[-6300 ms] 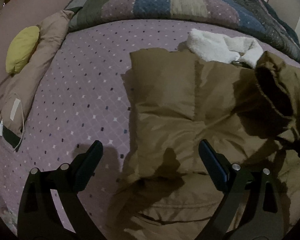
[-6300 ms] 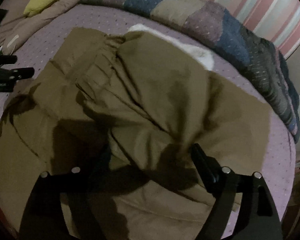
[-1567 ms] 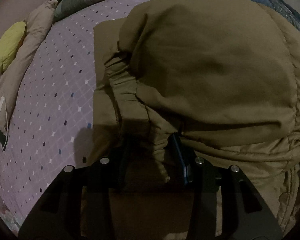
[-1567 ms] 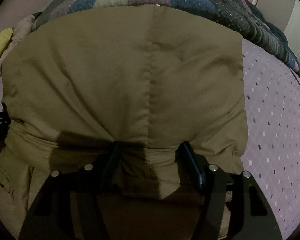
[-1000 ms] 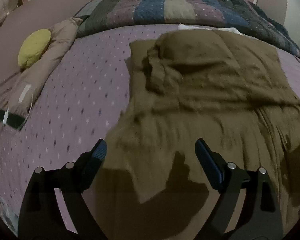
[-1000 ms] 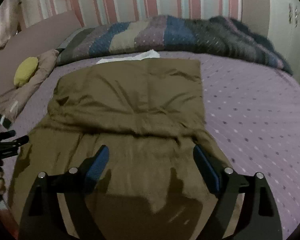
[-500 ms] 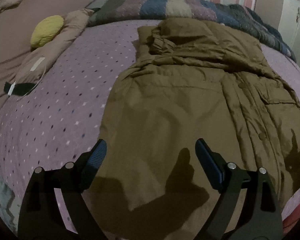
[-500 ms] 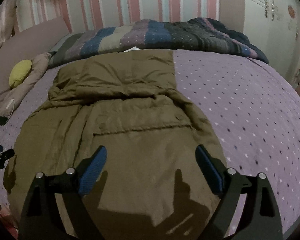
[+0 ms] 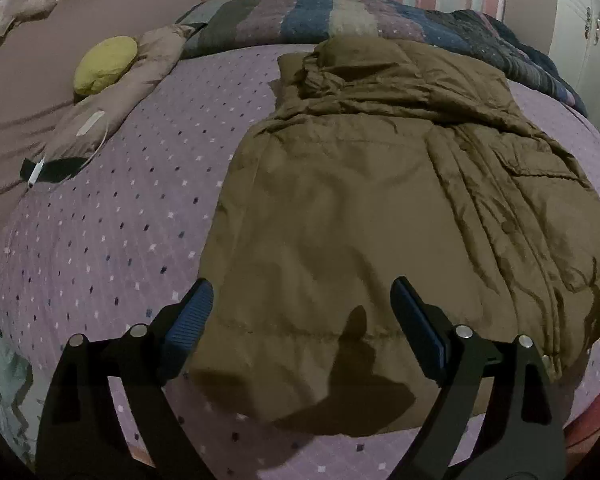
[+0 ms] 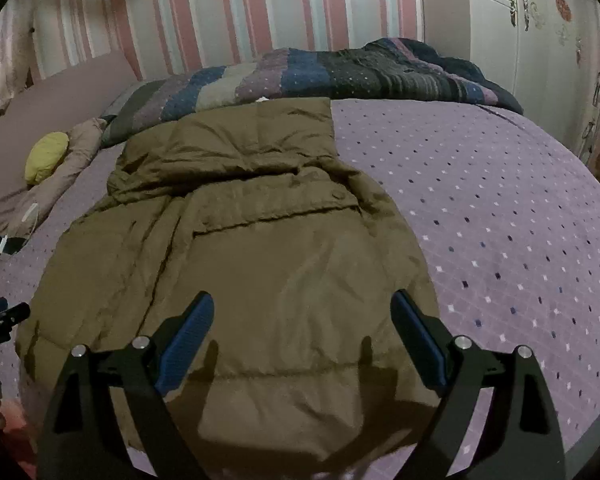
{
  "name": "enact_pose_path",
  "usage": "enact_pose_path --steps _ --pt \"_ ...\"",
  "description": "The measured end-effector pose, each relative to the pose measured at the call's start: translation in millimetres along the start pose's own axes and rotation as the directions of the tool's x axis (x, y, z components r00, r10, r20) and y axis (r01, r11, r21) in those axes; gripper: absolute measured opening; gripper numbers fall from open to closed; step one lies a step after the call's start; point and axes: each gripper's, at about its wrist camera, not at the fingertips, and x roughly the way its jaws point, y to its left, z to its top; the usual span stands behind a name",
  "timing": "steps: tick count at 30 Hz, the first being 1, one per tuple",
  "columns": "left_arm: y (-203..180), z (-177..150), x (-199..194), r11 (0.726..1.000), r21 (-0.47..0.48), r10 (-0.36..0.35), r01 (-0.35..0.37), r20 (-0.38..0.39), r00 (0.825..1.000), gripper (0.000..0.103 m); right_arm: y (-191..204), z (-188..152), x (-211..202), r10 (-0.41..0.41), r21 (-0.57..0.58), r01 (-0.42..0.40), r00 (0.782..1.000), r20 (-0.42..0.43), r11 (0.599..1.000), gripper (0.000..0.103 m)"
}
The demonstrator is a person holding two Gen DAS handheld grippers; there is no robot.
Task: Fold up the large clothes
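A large olive-brown padded jacket lies on the purple dotted bed cover, hem toward me, its top part folded down over the body. It also shows in the right wrist view. My left gripper is open and empty, hovering over the hem's left part. My right gripper is open and empty, hovering over the hem's right part. The left gripper's tip shows at the right view's left edge.
A striped patchwork quilt lies bunched along the far side of the bed. A yellow cushion sits on a beige pillow at far left. A white wardrobe stands at right. The bed's near edge is just below the grippers.
Both grippers let go of the folded-over top of the jacket, opened, and pulled back toward the hem. The jacket top now rests folded on the body.
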Motion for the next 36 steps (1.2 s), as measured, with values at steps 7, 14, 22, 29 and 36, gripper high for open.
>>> enact_pose_path --steps 7,14,22,29,36 --pt "19.5 -9.4 0.8 0.998 -0.065 0.007 -0.005 0.035 0.999 0.095 -8.6 -15.5 -2.4 -0.020 0.021 0.019 1.000 0.015 1.000 0.089" --pt "60.6 -22.3 20.7 0.993 -0.117 0.031 -0.032 -0.009 0.999 0.095 -21.8 -19.9 1.5 0.000 0.080 -0.002 1.000 0.027 0.997 0.089" --pt "64.7 -38.7 53.2 0.992 -0.119 0.023 -0.030 -0.054 0.998 0.096 -35.0 -27.9 4.0 -0.051 0.080 0.049 0.998 0.030 0.996 0.089" --pt "67.2 -50.1 80.2 0.989 -0.147 -0.041 0.024 -0.112 0.993 0.100 -55.2 -36.2 7.3 -0.098 0.099 0.097 0.995 0.003 0.990 0.089" --pt "55.6 -46.2 79.7 0.995 -0.098 -0.027 0.016 -0.103 0.994 0.095 -84.8 -48.2 22.5 -0.064 0.152 0.070 0.997 -0.047 0.986 0.092"
